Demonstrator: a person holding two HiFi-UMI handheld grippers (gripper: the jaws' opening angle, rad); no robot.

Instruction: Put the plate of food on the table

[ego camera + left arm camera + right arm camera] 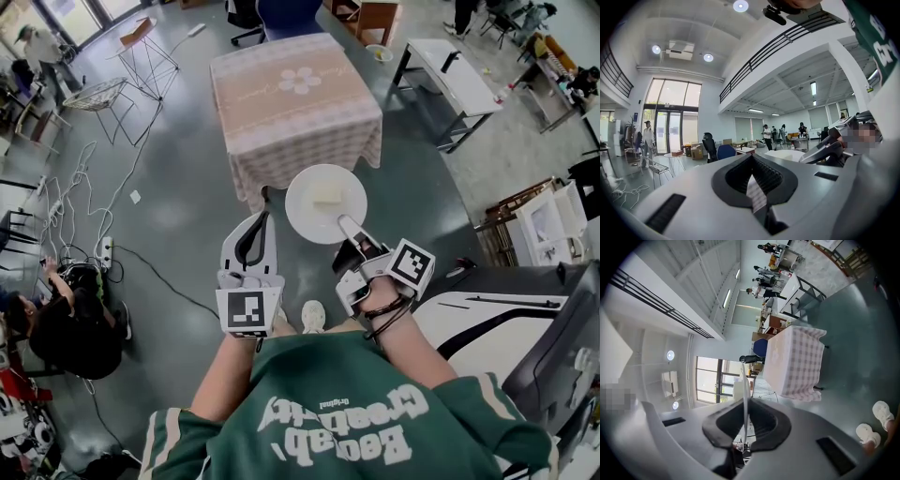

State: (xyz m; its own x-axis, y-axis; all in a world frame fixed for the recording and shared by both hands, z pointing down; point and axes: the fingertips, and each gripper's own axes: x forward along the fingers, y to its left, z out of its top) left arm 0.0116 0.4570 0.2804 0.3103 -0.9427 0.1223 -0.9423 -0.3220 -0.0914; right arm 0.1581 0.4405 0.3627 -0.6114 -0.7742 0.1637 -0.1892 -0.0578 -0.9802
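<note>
A white plate (325,202) carrying a pale block of food (326,195) hangs over the grey floor, just short of the near edge of a square table (295,103) with a pink checked cloth. My right gripper (345,225) is shut on the plate's near rim. In the right gripper view the plate (745,390) runs edge-on between the jaws, with the table (797,362) beyond. My left gripper (256,220) is held beside the plate's left, shut, holding nothing. From the left gripper view the plate (785,154) shows to the right.
Wire-frame chairs (103,94) stand far left, with cables and a power strip (106,251) on the floor. A person (66,328) sits low at the left. A white desk (450,75) is at the back right, and a white-and-black machine (487,319) is close on the right.
</note>
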